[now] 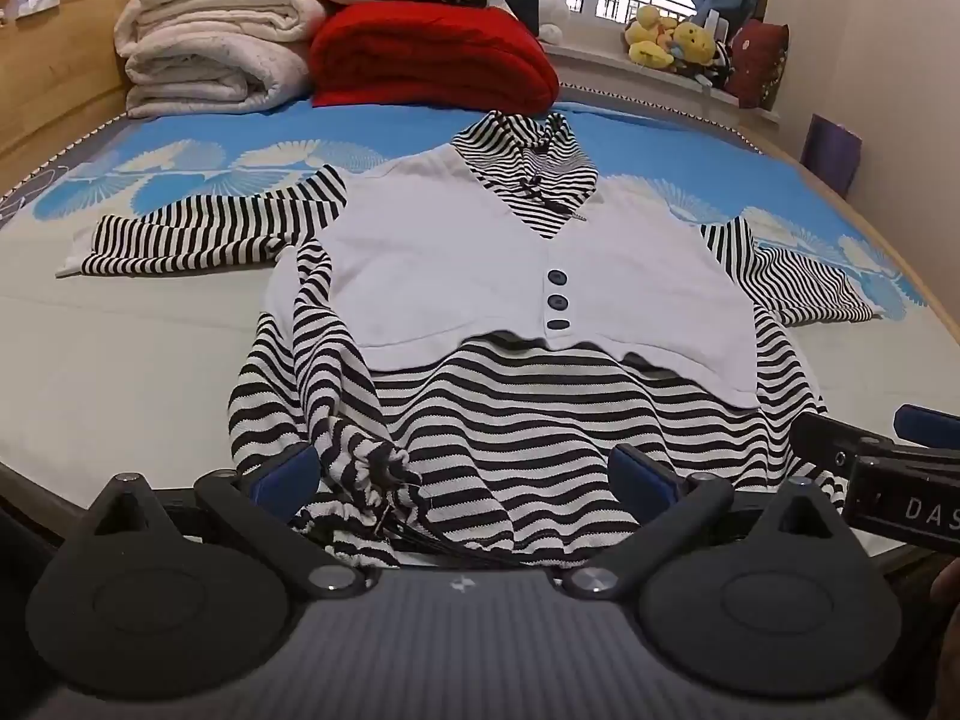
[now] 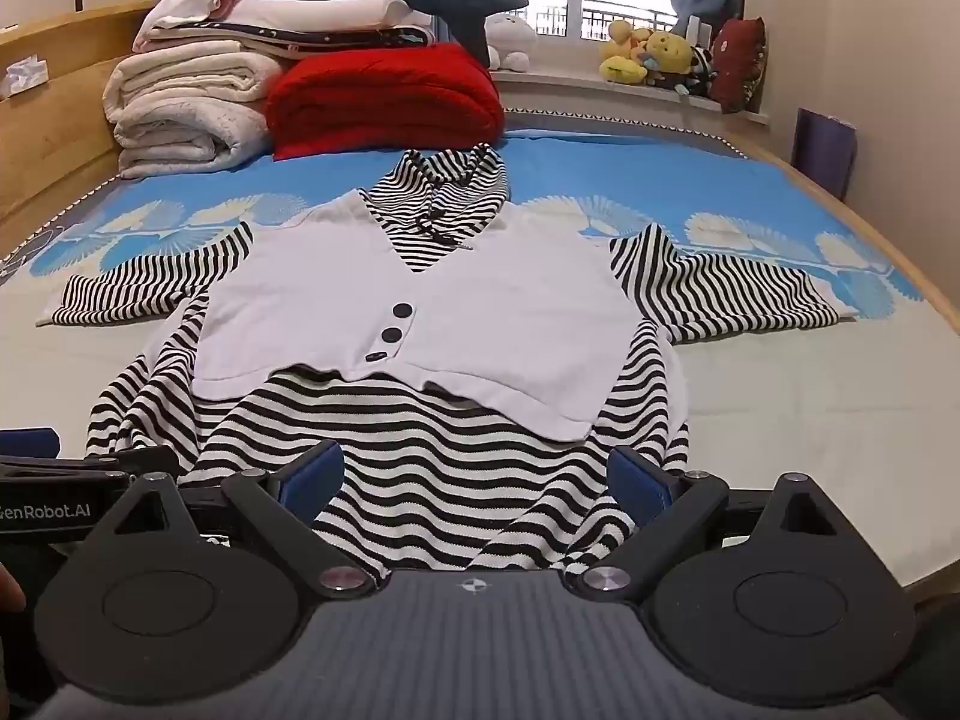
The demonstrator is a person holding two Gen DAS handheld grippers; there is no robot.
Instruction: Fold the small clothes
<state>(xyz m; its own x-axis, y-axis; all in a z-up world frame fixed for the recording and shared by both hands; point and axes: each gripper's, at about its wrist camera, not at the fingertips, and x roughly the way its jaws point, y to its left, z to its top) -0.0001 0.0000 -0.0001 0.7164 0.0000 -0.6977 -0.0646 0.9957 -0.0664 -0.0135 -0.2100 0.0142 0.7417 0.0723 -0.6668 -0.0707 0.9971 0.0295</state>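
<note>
Below, the striped top [image 2: 456, 324] lies face up and spread on the bed [image 2: 840, 396], collar away from me, hem nearest, its white vest panel [image 2: 480, 312] with three dark buttons [image 2: 393, 334] over the chest; both sleeves reach outward, left sleeve [image 1: 180, 240] and right sleeve [image 2: 732, 288] flat on the sheet. My left hand-held gripper [image 1: 462, 474] stands with jaws apart over the hem's left portion, where the cloth is bunched and rumpled [image 1: 360, 468]; my right hand-held gripper [image 2: 474, 474] is likewise spread, its blue pads [image 2: 636, 480] either side of the hem toward the right; neither grips cloth, as far as I can judge. Folded blankets [image 2: 186, 108] and a red quilt [image 2: 384, 102] sit well beyond the collar, clear of the work. I judge the step in hand to be taking the hem for a first fold; done well, each hand-held gripper pinches both layers near an outer corner, the bunching at left is drawn flat first, and the two lift evenly so the vest panel does not slide askew.
</note>
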